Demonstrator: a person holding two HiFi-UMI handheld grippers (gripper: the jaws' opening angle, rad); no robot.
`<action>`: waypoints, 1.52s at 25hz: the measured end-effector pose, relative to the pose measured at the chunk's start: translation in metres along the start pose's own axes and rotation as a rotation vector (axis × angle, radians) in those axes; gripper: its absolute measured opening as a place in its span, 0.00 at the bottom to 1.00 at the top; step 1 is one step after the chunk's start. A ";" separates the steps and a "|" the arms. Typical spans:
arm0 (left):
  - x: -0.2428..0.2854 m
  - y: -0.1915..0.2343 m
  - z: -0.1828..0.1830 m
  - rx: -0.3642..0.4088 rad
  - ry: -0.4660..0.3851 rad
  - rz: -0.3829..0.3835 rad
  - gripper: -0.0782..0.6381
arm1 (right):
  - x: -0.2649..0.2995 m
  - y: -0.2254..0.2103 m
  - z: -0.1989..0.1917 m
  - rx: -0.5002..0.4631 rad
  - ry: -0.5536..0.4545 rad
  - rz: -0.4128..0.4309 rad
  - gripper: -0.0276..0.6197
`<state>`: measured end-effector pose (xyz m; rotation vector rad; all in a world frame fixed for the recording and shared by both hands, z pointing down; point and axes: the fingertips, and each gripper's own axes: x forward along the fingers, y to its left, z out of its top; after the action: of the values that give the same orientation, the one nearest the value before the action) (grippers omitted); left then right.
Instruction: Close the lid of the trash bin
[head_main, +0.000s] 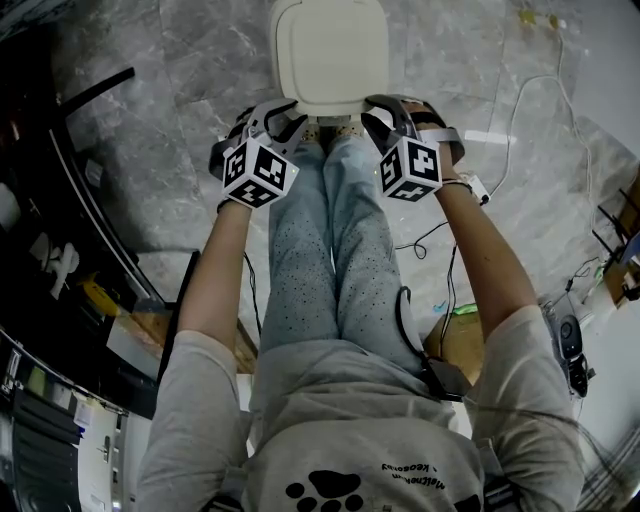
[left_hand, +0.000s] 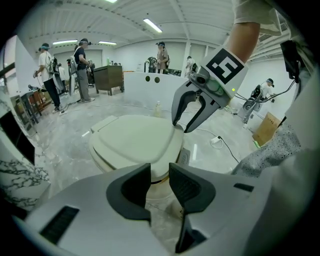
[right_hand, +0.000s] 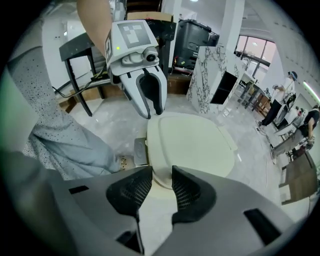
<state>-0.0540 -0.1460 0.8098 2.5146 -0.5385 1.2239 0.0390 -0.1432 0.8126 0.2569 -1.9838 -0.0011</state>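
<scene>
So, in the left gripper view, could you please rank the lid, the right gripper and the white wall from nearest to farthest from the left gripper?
1. Lid, just beyond the jaws, centre.
2. Right gripper, at the lid's far right edge.
3. White wall, far back across the floor.

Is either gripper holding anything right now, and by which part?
Nothing is held: left gripper and right gripper both have jaws apart, their tips by the near edge of the bin lid.
</scene>
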 end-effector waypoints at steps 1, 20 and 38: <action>0.002 0.000 -0.001 -0.006 0.008 -0.002 0.28 | 0.002 0.000 -0.001 0.011 0.007 0.004 0.26; 0.025 0.007 -0.016 -0.077 0.095 -0.009 0.23 | 0.027 0.003 -0.009 0.191 0.076 0.086 0.14; 0.029 0.016 -0.023 -0.213 0.147 0.015 0.15 | 0.036 -0.002 -0.013 0.473 0.156 0.086 0.10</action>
<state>-0.0600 -0.1566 0.8483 2.2284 -0.6168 1.2722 0.0371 -0.1504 0.8502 0.4602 -1.8157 0.5323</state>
